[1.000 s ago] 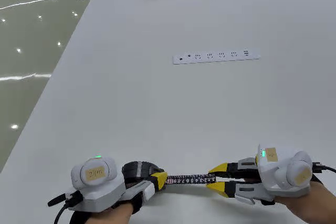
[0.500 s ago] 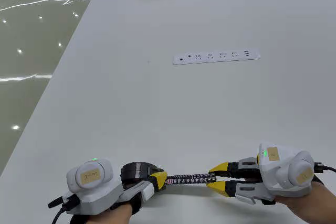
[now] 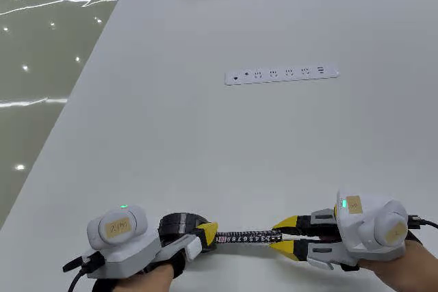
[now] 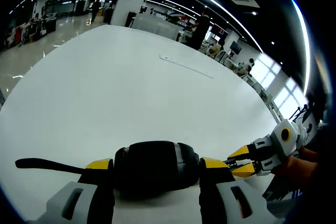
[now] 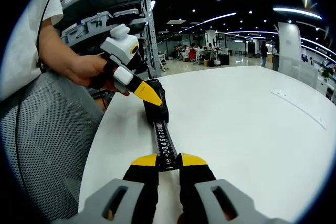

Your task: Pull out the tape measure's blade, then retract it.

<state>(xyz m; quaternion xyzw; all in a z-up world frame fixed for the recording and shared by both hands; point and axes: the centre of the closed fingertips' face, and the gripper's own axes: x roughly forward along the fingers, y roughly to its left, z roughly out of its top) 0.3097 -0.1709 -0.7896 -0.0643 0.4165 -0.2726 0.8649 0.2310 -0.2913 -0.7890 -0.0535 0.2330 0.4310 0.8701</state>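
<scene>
The left gripper (image 3: 194, 235) is clamping the black tape measure case (image 4: 156, 163) across its sides and pinning it on the white workbench (image 3: 239, 135). The right gripper (image 5: 168, 160) is pinching the free end of the blade (image 5: 164, 141), its jaws closed tight on it, with the case lying straight ahead of them. A short length is showing, so the pull-out appears to be in hand. The next move calls for drawing the right gripper away in line, without twisting the blade.

white table (image 3: 205, 135) | power strip (image 3: 281, 74) lying flat mid-table | mesh chair (image 5: 42, 145) beside table edge
</scene>
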